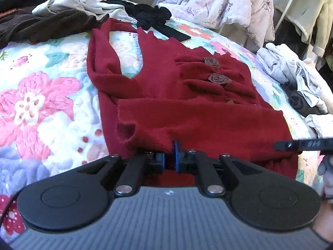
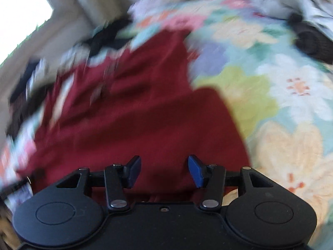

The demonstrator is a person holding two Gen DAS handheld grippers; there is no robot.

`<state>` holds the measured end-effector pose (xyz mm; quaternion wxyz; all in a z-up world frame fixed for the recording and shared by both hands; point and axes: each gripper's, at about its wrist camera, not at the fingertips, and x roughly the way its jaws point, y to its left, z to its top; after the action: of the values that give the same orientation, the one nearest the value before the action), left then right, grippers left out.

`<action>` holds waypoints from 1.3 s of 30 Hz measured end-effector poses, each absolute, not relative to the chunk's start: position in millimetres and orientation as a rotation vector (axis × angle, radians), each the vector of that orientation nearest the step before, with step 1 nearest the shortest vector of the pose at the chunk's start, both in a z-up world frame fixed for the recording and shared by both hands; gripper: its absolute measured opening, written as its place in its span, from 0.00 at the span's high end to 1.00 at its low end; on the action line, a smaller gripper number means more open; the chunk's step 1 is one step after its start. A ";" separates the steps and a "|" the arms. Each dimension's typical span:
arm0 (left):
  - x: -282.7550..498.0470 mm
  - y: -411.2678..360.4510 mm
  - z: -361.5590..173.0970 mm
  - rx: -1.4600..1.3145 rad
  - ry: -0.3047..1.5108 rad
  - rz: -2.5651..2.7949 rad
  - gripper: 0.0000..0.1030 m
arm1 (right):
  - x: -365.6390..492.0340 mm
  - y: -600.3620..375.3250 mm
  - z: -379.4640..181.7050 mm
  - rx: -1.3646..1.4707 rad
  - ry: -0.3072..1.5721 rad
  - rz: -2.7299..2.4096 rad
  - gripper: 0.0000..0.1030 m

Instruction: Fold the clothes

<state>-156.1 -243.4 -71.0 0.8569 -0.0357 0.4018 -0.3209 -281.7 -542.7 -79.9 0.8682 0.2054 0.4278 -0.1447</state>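
Note:
A dark red knit top (image 1: 187,108) with brown fabric roses (image 1: 218,78) lies on the floral quilt (image 1: 41,95), its near part folded over. My left gripper (image 1: 169,158) is shut on the near edge of the red top. In the right wrist view, which is blurred, my right gripper (image 2: 164,170) is open and empty just above the red top (image 2: 129,120). The tip of my right gripper (image 1: 301,144) shows at the right edge of the left wrist view.
Unfolded clothes lie around: brown and black garments (image 1: 41,25) at the far left, a black piece (image 1: 154,18) behind the top, white and grey clothes (image 1: 295,77) at the right. Pale garments (image 1: 218,4) hang behind the bed.

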 end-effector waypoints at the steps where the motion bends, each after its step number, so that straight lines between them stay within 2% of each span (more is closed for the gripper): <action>1: -154.7 -240.9 -69.0 -0.069 0.849 -0.671 0.92 | -279.0 -535.1 -80.3 0.367 0.911 -0.313 0.45; 3: -148.5 -231.0 -58.7 -0.063 0.856 -0.645 0.91 | -277.4 -523.7 -75.3 0.282 0.910 -0.315 0.45; 5: -143.0 -216.9 -44.6 -0.069 0.839 -0.622 0.82 | -277.1 -516.2 -66.1 0.247 0.893 -0.296 0.45; 11: -112.0 -165.8 14.8 0.021 0.780 -0.630 0.76 | -270.0 -491.2 -25.9 0.242 0.751 -0.147 0.45; 14: -68.8 -138.9 39.1 -0.031 0.821 -0.808 0.66 | -262.0 -465.9 -11.4 0.170 0.706 -0.089 0.45; 19: 4.2 -118.7 53.3 -0.063 0.930 -0.841 0.66 | -237.5 -429.5 -0.7 0.193 0.673 0.014 0.45; 23: 35.2 -132.5 38.8 -0.102 0.919 -0.890 0.60 | -214.1 -398.1 -1.1 0.155 0.694 0.050 0.45; 28: 62.7 -171.8 -25.5 -0.229 0.935 -0.787 0.60 | -201.0 -385.2 -0.5 0.161 0.730 0.047 0.45; 33: 91.8 -223.9 -76.5 -0.053 0.910 -0.651 0.60 | -199.6 -392.4 5.3 0.160 0.748 -0.003 0.45; 35: 101.0 -234.3 -86.5 -0.095 0.968 -0.666 0.59 | -202.4 -396.6 5.9 0.167 0.758 -0.019 0.45; 37: 101.2 -239.6 -92.4 -0.166 0.945 -0.681 0.48 | -206.0 -399.7 2.4 0.168 0.769 -0.030 0.45; 38: 101.7 -241.6 -95.8 -0.208 0.936 -0.683 0.45 | -206.7 -400.8 -0.6 0.173 0.776 -0.036 0.45; 39: 103.7 -240.4 -101.0 -0.276 0.934 -0.664 0.47 | -207.2 -402.0 -3.7 0.180 0.783 -0.041 0.45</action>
<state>103.7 -240.4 -101.0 0.8312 -0.1300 0.4406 -0.3132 -207.2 -402.0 -3.7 0.9202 0.0875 0.3809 -0.0200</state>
